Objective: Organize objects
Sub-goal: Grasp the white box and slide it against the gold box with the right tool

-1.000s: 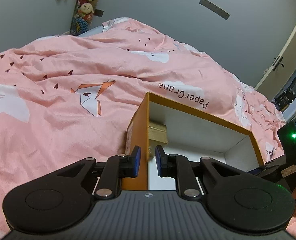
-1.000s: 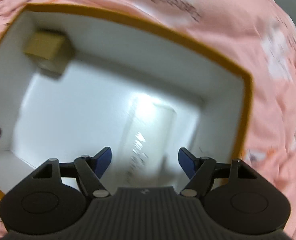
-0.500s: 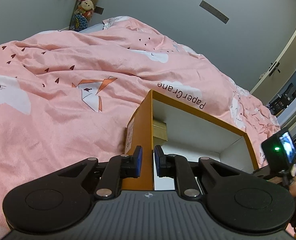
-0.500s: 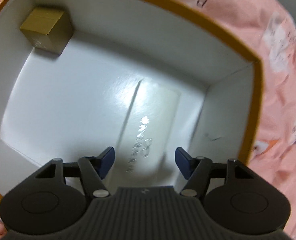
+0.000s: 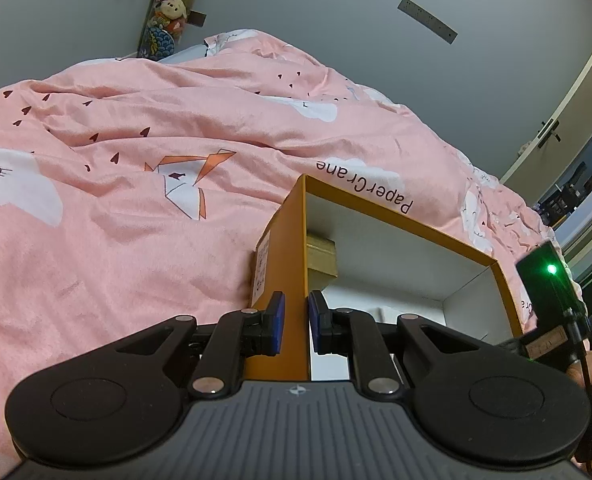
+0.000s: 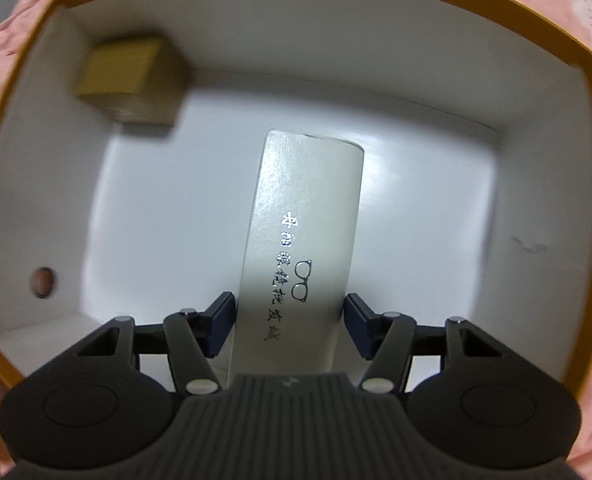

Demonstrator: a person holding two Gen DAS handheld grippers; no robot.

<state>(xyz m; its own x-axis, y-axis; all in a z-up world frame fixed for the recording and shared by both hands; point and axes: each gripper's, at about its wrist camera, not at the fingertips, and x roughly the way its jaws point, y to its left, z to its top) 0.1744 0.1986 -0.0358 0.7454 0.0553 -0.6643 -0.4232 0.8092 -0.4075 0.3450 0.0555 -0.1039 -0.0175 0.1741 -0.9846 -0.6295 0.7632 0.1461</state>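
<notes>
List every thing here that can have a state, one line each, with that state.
Orange box: lid off, on the pink duvet.
Left hand-held gripper: shut on the orange box's side wall.
Right hand-held gripper: jaws closing around the white case, small gaps at both pads.
White case: closed, lying flat in the box.
Gold carton: closed, in a corner of the box.

bed: rumpled pink duvet with clouds, paper cranes | wall: plain grey, metal ruler fixed to it | corner: hanging plush toys | right: pale door, dark doorway beyond
</notes>
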